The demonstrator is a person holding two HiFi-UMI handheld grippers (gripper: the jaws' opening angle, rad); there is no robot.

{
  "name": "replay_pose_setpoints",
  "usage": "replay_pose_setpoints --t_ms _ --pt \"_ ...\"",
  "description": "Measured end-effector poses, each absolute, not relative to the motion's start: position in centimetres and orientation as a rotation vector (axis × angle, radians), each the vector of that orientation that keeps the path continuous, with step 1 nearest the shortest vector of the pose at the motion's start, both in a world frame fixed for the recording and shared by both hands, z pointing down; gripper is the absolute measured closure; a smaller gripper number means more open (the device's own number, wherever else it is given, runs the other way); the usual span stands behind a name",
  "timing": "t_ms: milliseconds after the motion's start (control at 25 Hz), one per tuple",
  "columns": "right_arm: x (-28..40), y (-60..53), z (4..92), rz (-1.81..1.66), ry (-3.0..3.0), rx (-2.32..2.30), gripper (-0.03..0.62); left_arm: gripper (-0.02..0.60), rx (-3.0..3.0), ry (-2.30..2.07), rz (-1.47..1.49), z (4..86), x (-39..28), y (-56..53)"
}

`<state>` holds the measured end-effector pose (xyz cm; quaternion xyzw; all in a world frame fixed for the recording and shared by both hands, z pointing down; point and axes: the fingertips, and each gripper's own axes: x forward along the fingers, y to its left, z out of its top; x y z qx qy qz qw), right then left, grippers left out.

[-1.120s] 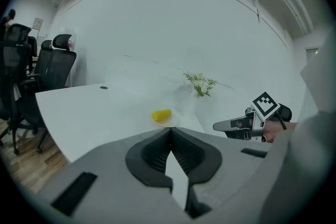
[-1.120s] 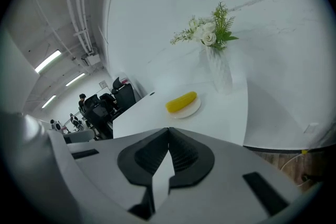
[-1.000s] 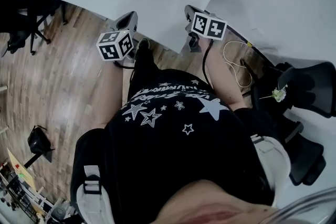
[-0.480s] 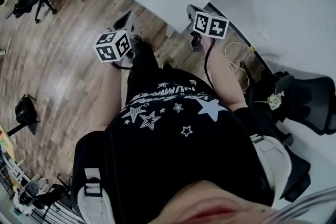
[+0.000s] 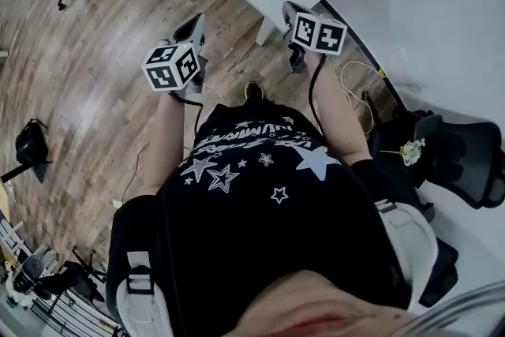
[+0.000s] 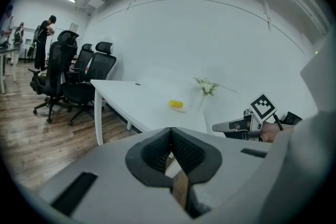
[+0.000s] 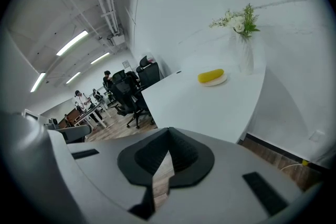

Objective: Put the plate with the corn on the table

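White table (image 7: 205,107) holds the plate (image 7: 224,81) with the corn (image 7: 211,76). My left fingers (image 6: 155,153) and right fingers (image 7: 184,153) are pressed together, empty, so I think nothing is left to move.

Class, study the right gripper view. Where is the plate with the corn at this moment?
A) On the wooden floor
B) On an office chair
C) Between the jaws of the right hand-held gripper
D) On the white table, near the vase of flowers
D: the plate with the corn rests on the white table, just left of the vase of flowers in that view.
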<state>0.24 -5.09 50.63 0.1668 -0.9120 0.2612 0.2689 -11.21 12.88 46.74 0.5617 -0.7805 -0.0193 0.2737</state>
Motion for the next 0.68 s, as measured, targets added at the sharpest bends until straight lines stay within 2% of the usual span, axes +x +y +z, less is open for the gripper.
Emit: replay_pose_setpoints --t_ms 680 --pt "4.2 7.9 48.4 0.639 -2.476 0.413 0.588 0.575 1.538 -2.119 -0.070 44.6 -6.8 25.0"
